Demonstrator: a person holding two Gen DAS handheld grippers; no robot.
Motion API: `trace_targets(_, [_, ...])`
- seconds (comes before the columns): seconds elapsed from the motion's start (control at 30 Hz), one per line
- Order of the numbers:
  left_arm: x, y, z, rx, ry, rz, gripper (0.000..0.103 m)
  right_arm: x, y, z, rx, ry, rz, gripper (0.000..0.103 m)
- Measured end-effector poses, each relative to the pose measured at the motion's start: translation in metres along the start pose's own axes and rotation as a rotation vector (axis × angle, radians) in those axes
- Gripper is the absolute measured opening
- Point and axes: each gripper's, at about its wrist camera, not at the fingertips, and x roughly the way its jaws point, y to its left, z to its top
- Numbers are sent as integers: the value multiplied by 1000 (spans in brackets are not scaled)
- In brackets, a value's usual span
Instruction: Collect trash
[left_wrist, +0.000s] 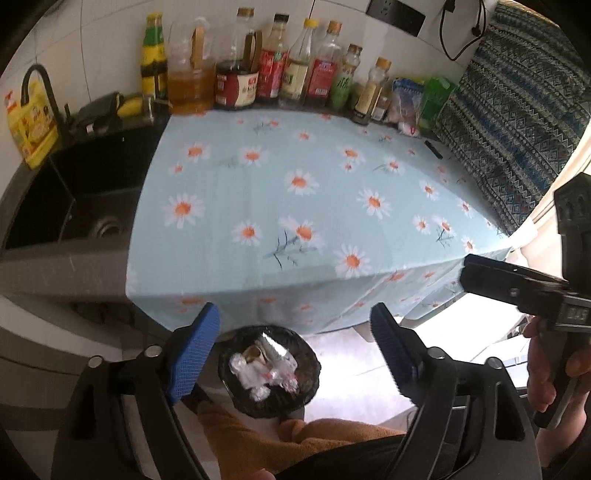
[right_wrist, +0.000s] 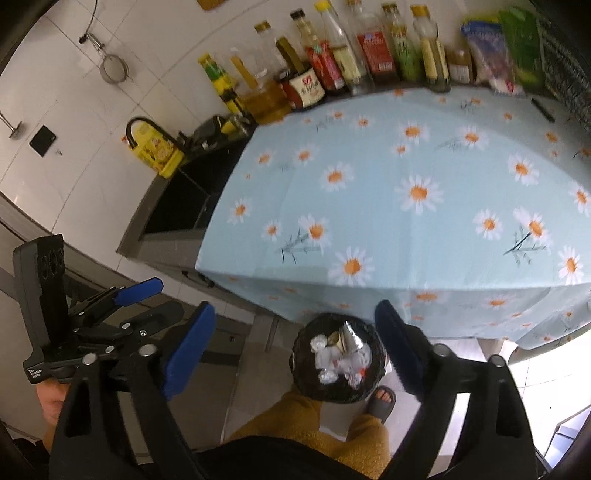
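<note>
Kitchen tabletop (left_wrist: 295, 192) with a daisy cloth shows no trash on its open part; bottles (left_wrist: 258, 74) stand along the far edge. Below its near edge, on the floor, the trash bin (left_wrist: 269, 373) holds crumpled wrappers (left_wrist: 258, 369). Both the left gripper (left_wrist: 295, 347) and the right gripper (right_wrist: 295, 347) hang above the bin, jaws wide apart and empty. The bin lies straight below and between the jaws of each, about equally near to both hands.

Daisy-print tablecloth (left_wrist: 295, 206) over counter, bottles (left_wrist: 258, 66) along back, bin (left_wrist: 269, 369) on floor
</note>
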Motion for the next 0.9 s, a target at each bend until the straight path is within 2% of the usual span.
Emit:
trace_targets(0.07, [-6, 1, 5, -3, -16, -11, 94, -8, 4, 5, -24, -24, -25, 93])
trace_targets(0.1, [-8, 1, 8, -5, -21, -11, 95, -11, 6, 7, -31, -34, -34, 98])
trace_targets(0.57, [-50, -7, 28, 18, -135, 4, 96, -45, 18, 23, -75, -113, -96, 98])
trace_targets(0.67, [-57, -5, 30, -18, -159, -13, 96, -49, 19, 25, -82, -122, -106, 98])
trace_targets(0.77, [-58, -2, 33, -51, -149, -37, 96, -52, 19, 26, -85, -128, -104, 98])
trace_targets(0.9, [-58, -2, 34, -53, -153, -23, 96, -54, 17, 27, -79, -133, -101, 98])
